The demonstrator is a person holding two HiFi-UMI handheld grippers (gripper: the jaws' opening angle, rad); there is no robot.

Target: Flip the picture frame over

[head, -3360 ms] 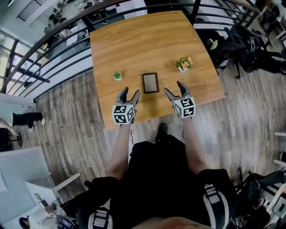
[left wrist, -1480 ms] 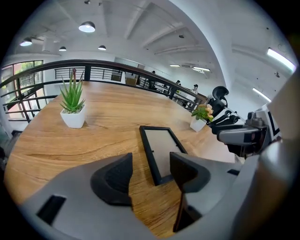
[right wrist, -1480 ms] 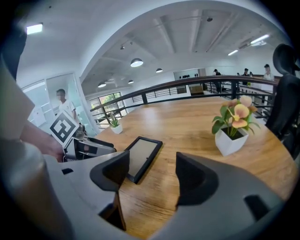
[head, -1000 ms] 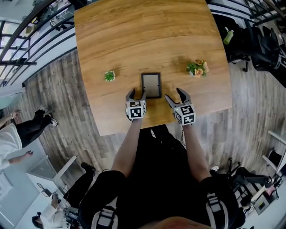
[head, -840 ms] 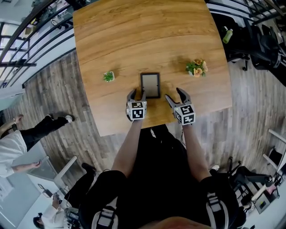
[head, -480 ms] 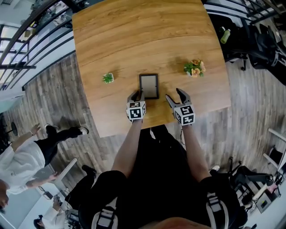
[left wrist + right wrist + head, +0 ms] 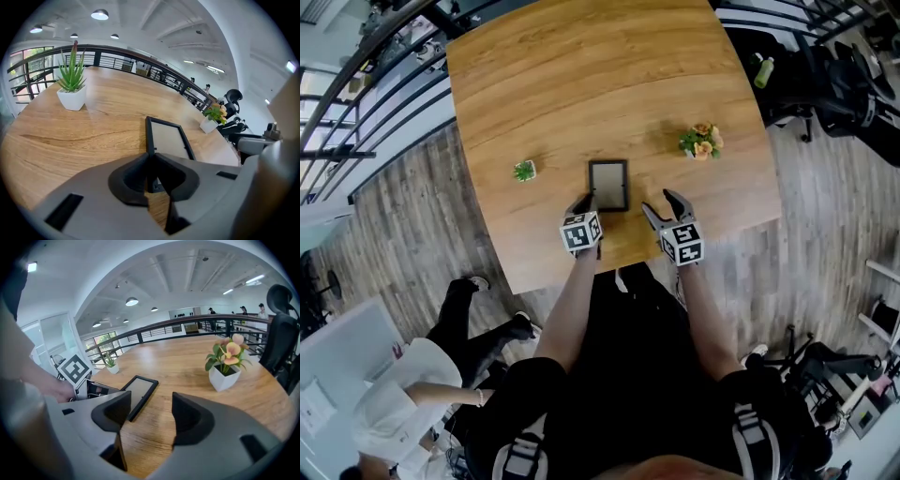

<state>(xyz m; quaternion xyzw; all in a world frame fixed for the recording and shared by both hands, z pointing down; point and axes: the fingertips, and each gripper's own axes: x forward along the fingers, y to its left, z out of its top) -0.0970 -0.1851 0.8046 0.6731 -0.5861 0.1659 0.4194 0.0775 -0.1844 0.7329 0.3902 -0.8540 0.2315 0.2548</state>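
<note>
Left hand-held gripper (image 7: 588, 200) nips the frame's near left corner

Its jaws have just been closing and now pinch the frame (image 7: 608, 185) at that corner, the thin black rail caught between the pads. The frame lies flat on the bench (image 7: 581, 75), straight ahead of this gripper, with its long axis running away from the person. It sits between a succulent (image 7: 523, 171) on the left and a flower pot (image 7: 699, 141) on the right, well apart from both. The left hand holds the frame, so any turn would likely pivot about that long left edge. The right hand-held gripper (image 7: 658, 202) hovers just beside the frame's near right corner, jaws spread and empty.

From the head view the left jaw tips cover the corner, so contact cannot be read there. The left gripper view (image 7: 151, 157) settles it: the rail enters the closed jaws, and the rest of the frame (image 7: 168, 139) stretches beyond. The right gripper view (image 7: 151, 404) shows only bare wood between its jaws, with the frame (image 7: 140, 392) off to the left
</note>
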